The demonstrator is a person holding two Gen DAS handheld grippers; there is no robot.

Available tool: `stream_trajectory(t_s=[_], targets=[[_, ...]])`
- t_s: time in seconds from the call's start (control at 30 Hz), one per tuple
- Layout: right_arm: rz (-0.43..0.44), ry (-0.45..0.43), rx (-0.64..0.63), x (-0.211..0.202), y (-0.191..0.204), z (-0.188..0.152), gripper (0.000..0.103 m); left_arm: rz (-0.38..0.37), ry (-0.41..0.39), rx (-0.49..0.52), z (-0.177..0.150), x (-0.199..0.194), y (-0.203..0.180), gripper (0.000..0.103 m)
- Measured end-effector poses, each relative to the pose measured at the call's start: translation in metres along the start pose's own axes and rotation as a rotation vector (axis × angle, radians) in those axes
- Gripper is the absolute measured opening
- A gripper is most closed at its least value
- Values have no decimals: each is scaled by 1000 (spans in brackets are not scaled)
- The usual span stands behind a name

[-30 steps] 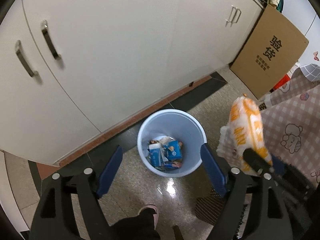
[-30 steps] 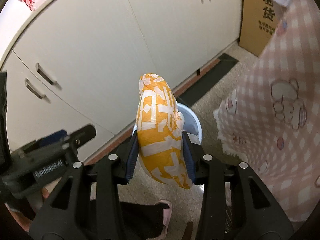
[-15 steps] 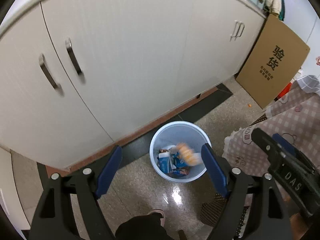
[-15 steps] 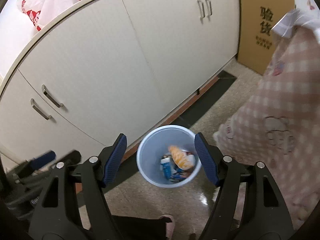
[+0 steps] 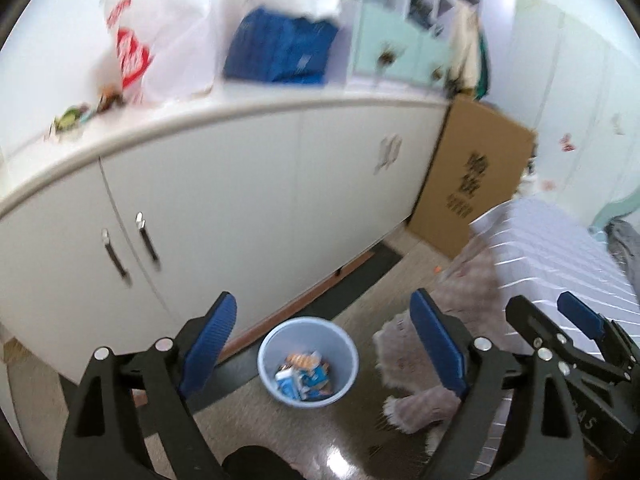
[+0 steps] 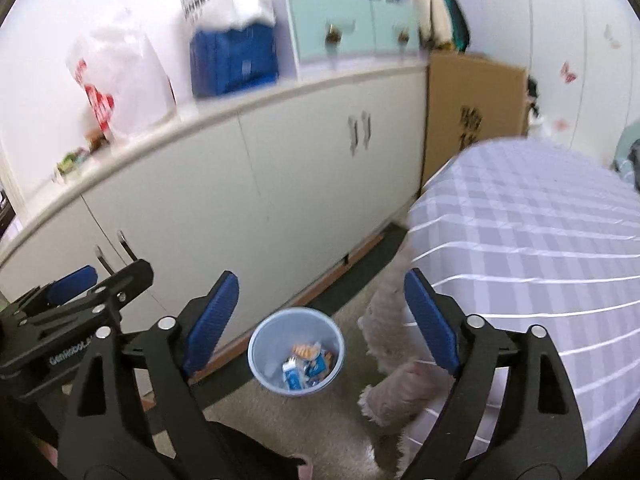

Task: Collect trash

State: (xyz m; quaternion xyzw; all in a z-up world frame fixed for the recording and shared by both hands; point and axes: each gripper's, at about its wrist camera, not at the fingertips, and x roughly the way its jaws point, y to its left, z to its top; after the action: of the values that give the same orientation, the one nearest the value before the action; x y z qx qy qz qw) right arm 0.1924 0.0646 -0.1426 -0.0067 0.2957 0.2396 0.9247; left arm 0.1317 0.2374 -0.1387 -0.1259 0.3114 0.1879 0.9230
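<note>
A light blue trash bin (image 5: 344, 346) stands on the floor against the white cabinet; it also shows in the right wrist view (image 6: 260, 344). Inside lie blue cartons and the orange-and-white wrapper (image 5: 301, 359), which also shows in the right wrist view (image 6: 306, 350). My left gripper (image 5: 323, 346) is open and empty, high above the bin. My right gripper (image 6: 320, 320) is open and empty too, also high above the bin. The right gripper shows at the lower right of the left wrist view (image 5: 560, 332), and the left gripper at the left of the right wrist view (image 6: 76, 292).
A white cabinet (image 5: 240, 200) runs along the wall, with plastic bags (image 5: 160, 40) and a blue package (image 5: 280, 48) on top. A cardboard box (image 5: 472, 184) leans at its right end. A table with a checked cloth (image 6: 540, 240) stands right of the bin.
The right gripper opened and the orange-and-white wrapper dropped into the bin. Both grippers have since risen and tilted up, so the cabinet top is now in view.
</note>
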Motion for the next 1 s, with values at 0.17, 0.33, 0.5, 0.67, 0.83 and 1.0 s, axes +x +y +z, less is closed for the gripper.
stream_trajectory(t_s=[0.17, 0.33, 0.5, 0.67, 0.83, 1.0], targets=[[-65, -100, 19, -65, -23, 3, 89, -58, -122, 75, 4, -62, -37, 92], [-143, -196, 51, -134, -48, 0, 91, -131, -215, 121, 2, -116, -65, 94], [-204, -280, 65, -193, -61, -3, 95, -200, -295, 146, -2, -164, -89, 96], [-258, -351, 62, -238, -68, -9, 96, -247, -350, 162, -9, -200, -109, 98], [-299, -413, 60, -270, -69, -14, 97, -323, -372, 205, -15, -223, -120, 98], [-330, -451, 53, -290, -71, -20, 97, -315, -424, 243, -23, -242, -133, 98]])
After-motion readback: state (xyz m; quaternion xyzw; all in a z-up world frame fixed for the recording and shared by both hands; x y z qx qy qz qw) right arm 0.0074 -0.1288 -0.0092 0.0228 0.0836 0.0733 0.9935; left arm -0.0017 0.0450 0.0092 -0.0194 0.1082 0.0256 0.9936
